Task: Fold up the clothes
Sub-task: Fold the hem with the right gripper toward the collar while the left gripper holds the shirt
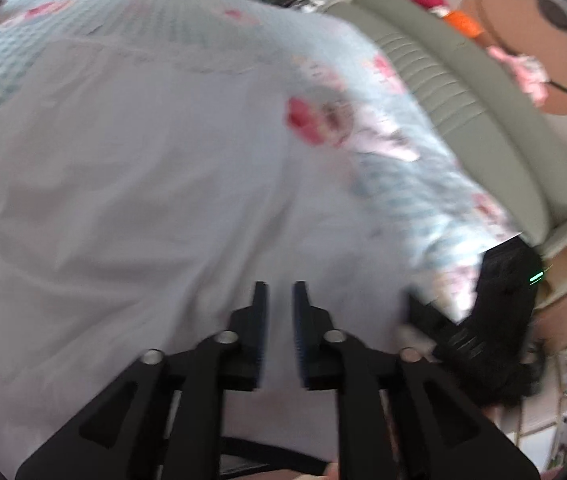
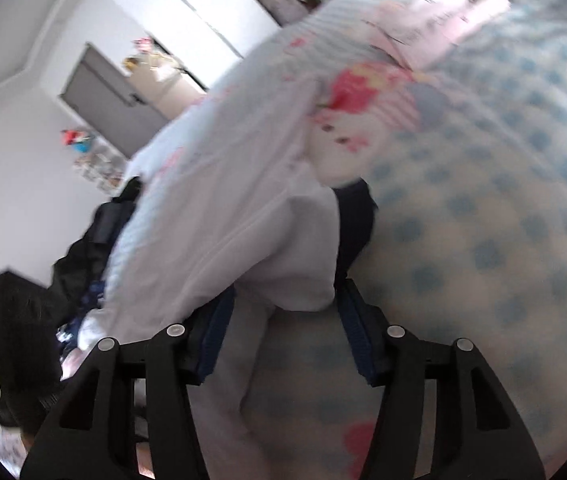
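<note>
A white garment lies spread over a bed with a blue-dotted, pink-cartoon sheet. My left gripper hovers just over the garment's near part, its fingers a narrow gap apart with nothing pinched between them. In the left wrist view my right gripper shows as a black body at the garment's right edge. In the right wrist view a thick fold of the white garment bulges between the widely spread fingers of my right gripper. The cloth hides the left fingertip. The dotted sheet fills the right side.
A grey padded headboard runs along the bed's far right side, with orange and pink toys beyond it. A pile of dark clothes lies at the bed's edge in the right wrist view, with a white wall and grey door behind.
</note>
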The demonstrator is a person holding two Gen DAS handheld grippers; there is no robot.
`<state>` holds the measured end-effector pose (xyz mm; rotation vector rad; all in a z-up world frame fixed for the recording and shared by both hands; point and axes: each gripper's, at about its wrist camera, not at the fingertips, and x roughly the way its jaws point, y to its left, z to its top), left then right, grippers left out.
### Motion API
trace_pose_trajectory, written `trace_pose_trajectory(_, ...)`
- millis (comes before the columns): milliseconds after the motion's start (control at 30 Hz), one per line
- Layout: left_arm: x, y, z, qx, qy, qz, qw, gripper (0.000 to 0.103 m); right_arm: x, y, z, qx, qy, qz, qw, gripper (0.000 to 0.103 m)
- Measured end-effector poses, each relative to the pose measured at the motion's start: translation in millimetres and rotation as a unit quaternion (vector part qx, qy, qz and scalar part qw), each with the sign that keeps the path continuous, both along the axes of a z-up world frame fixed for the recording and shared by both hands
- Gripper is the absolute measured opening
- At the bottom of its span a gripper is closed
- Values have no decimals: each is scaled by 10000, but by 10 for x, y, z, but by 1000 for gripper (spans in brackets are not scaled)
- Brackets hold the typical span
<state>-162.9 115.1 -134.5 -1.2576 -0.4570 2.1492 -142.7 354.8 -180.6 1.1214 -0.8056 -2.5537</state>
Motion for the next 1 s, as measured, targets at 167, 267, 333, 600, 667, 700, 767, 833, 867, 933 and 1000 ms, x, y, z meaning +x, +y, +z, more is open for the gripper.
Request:
trace_pose_trajectory(167, -134, 281, 82, 218, 3, -301, 9993, 43, 108, -121, -39, -52, -81, 234, 9997, 56)
trace_pose_trajectory(267, -178, 563, 59, -328, 92, -649, 9973, 43, 184, -133, -9, 175, -24, 236, 9996, 56)
trace_pose_trajectory(333, -199, 716, 26, -700, 109, -855, 9938, 42, 210, -110, -15, 355, -63, 115, 9993, 55)
trace_pose_trajectory(600, -319, 486, -128, -1350, 43, 6, 9908, 31, 344, 285, 96, 205, 234, -708, 9970, 55)
trace_pose_trajectory(667, -324, 386, -140, -1409, 40, 185, 9898, 31, 331, 386, 57, 122, 127, -869, 9961, 56)
trace_pose_trajectory(700, -333, 332, -147, -1445, 41, 288, 9891, 31, 320, 436, 29, 73, 50, -940, 9955, 56)
trace_pose_trajectory(767, -379, 222, -201, -1421, -92, 435, 9889, 31, 258, 377, -14, -33, -16, -728, 9973, 56)
trace_pose_trajectory(833, -402, 166, -248, -1302, -223, 444, 9902, 33, 191, 294, -56, -140, -68, -463, 9988, 56)
trace_pose_trajectory(867, -391, 161, -266, -1292, -242, 437, 9904, 33, 157, 253, -77, -193, -95, -331, 9992, 57)
trace_pose_trajectory(933, -354, 178, -289, -1362, -210, 420, 9896, 33, 89, 170, -118, -299, -147, -65, 9994, 60)
trace_pose_trajectory(1000, -332, 156, -305, -1219, -251, 465, 9911, 33, 21, 87, -160, -405, -199, 200, 9988, 62)
